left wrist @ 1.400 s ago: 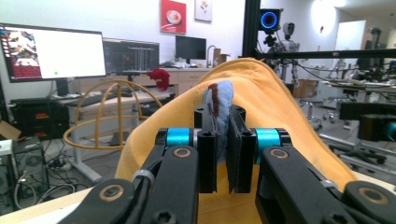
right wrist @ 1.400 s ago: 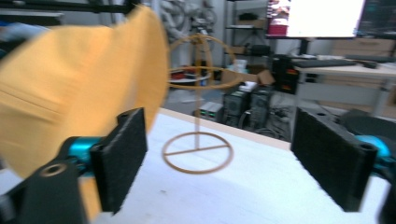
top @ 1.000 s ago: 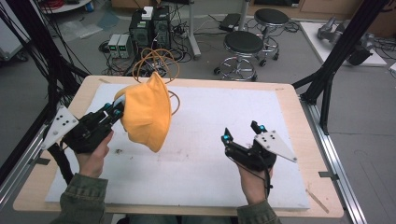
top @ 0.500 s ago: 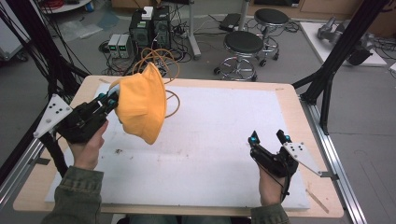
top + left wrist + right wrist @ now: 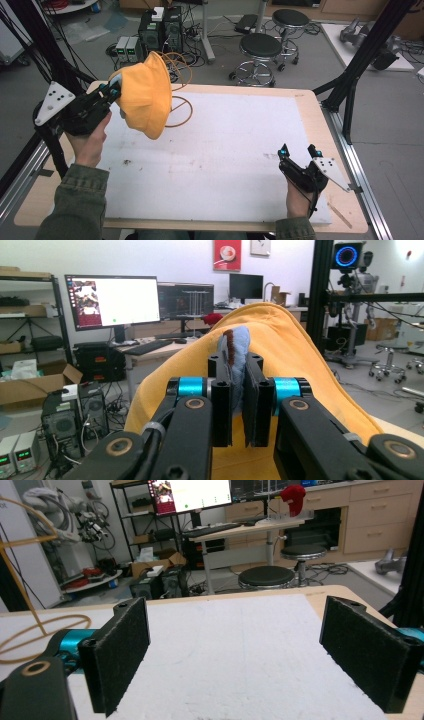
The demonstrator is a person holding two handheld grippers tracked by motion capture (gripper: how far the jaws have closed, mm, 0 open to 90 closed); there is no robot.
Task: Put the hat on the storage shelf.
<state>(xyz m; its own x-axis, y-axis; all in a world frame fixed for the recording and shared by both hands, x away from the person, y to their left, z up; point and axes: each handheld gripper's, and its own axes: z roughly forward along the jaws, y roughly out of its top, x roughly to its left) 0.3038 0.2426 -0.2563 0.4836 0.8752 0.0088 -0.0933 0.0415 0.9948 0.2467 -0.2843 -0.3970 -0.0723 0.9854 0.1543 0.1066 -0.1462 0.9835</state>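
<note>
Two grippers: your left gripper (image 5: 111, 90), upper left of the frame, clamps the orange hat (image 5: 146, 95); your right gripper (image 5: 299, 151), lower right, has jaws spread wide over the white surface (image 5: 225, 150), holding nothing.

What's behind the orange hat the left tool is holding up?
Behind the orange hat, a gold wire stand shows its ring base and an upper loop. The hat covers the stand's left side. The left tool grips the hat's edge.

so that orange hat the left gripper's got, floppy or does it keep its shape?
Probably soft: the orange hat hangs from the left gripper, whose jaws pinch its edge. Likely light, since that pinch carries it. Its crown looks rounded, so perhaps some body.
</note>
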